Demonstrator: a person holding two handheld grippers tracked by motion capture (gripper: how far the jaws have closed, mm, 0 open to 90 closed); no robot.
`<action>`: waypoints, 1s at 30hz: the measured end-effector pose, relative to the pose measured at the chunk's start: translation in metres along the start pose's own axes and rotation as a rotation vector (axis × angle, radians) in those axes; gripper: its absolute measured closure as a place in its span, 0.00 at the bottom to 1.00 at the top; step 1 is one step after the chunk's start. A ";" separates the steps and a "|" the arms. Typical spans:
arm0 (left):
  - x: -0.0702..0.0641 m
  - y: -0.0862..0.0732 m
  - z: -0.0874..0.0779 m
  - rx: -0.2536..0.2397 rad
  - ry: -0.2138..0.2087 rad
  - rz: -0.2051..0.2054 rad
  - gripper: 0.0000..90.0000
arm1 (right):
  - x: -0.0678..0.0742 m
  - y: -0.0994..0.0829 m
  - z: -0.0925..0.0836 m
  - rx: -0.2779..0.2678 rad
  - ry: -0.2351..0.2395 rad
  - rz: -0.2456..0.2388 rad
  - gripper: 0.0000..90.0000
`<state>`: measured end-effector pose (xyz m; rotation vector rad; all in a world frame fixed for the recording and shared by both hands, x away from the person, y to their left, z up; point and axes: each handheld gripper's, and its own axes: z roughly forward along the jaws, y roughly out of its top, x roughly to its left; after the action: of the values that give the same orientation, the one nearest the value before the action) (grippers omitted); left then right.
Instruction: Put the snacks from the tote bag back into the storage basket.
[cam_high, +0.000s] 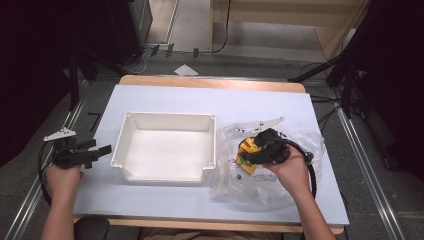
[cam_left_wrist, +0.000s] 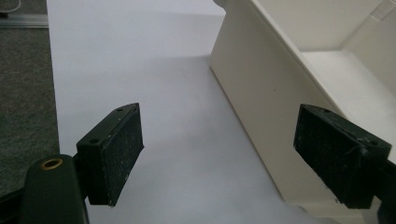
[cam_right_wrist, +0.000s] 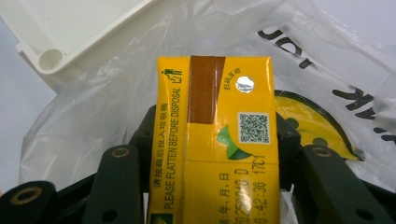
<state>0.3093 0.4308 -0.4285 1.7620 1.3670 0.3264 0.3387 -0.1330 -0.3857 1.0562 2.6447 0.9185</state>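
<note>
A yellow drink carton (cam_right_wrist: 224, 140) with a brown strip, a foil spot and a QR code stands between the jaws of my right gripper (cam_right_wrist: 215, 154), whose pads press on both its sides. From above, that gripper (cam_high: 256, 150) holds the carton (cam_high: 247, 150) over a crumpled clear plastic bag (cam_high: 270, 185), just right of a white bin (cam_high: 170, 116). Another yellow pack (cam_right_wrist: 313, 121) lies in the bag behind the carton. My left gripper (cam_high: 96, 151) rests open at the bin's left side. Its pads (cam_left_wrist: 116, 149) stand wide apart over the white sheet, with the bin's wall (cam_left_wrist: 261, 93) close by.
A white sheet (cam_high: 200, 95) covers the wooden table. The bin's corner (cam_right_wrist: 70, 42) lies close to the bag (cam_right_wrist: 93, 121). Dark stands and cables surround the table on the floor.
</note>
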 end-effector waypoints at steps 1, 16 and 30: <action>0.000 0.000 0.000 -0.001 0.000 0.001 0.19 | -0.001 0.000 -0.001 -0.006 0.000 -0.007 0.59; 0.001 0.000 0.000 -0.002 -0.005 -0.003 0.19 | 0.005 0.015 -0.009 -0.010 0.006 -0.025 0.59; 0.000 -0.001 0.001 -0.004 0.000 -0.006 0.19 | 0.011 0.036 -0.017 -0.026 0.023 -0.050 0.59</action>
<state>0.3097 0.4307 -0.4296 1.7540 1.3705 0.3256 0.3450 -0.1132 -0.3504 0.9756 2.6572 0.9571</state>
